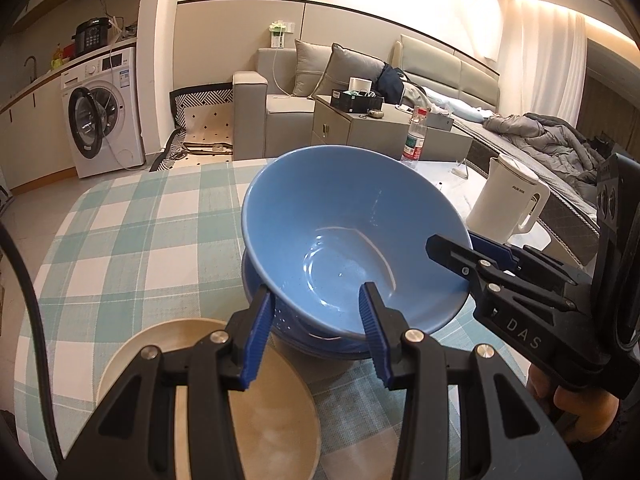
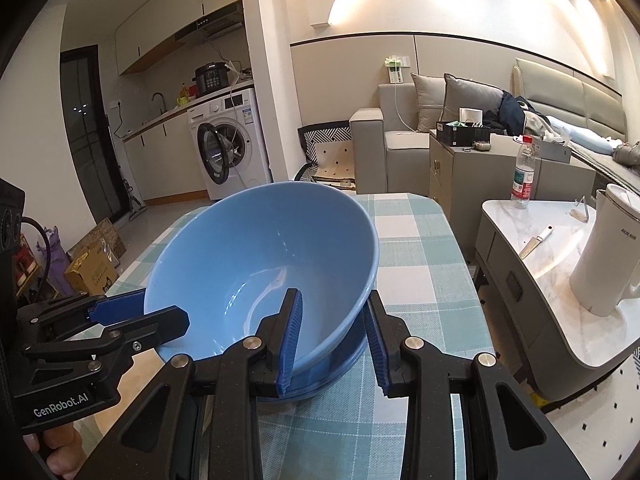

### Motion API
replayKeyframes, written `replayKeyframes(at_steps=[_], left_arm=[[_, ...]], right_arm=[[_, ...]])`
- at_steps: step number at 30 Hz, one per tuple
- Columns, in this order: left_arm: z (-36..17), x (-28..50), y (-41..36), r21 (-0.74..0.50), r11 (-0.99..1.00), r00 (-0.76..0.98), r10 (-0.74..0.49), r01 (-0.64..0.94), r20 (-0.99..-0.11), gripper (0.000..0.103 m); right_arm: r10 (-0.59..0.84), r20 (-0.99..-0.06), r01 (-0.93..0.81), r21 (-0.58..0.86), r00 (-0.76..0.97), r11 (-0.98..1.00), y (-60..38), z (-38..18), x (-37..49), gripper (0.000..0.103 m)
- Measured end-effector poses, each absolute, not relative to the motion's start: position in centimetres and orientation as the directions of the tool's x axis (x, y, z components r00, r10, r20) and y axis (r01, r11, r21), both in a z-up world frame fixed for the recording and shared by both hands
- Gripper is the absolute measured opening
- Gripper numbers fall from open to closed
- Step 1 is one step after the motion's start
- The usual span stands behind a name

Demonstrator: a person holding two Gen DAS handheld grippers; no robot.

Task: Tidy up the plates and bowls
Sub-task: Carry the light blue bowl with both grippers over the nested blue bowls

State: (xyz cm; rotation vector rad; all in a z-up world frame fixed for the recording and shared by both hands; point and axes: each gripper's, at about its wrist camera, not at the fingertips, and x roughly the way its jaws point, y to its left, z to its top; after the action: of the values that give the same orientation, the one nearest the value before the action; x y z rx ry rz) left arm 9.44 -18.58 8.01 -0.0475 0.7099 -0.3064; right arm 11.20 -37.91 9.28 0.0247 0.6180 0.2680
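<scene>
Behind, checked tablecloth [image 1: 132, 236], sofa [image 1: 276, 92], washing machine [image 1: 104, 112].

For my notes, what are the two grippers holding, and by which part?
Both hold the glossy blue ceramic bowl by its rim: left gripper on the near edge, right gripper on the opposite side.

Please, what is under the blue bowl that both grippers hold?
Directly under the tilted blue bowl sits another blue dish on the checked tablecloth. Only its rim shows, so I cannot tell whether it is a bowl or a plate, or if more is stacked beneath.
</scene>
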Motion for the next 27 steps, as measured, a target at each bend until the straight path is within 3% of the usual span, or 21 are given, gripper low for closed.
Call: replayKeyframes(at_steps=[27], left_arm=[[5.6,10.9,-18.8,-0.111,0.962,0.680,-0.255,0.249,-0.688,0.042]], right_arm=[[0.221,-0.648,-0.234,0.067,0.729,0.970,-36.6,6.5,12.8,0.032]])
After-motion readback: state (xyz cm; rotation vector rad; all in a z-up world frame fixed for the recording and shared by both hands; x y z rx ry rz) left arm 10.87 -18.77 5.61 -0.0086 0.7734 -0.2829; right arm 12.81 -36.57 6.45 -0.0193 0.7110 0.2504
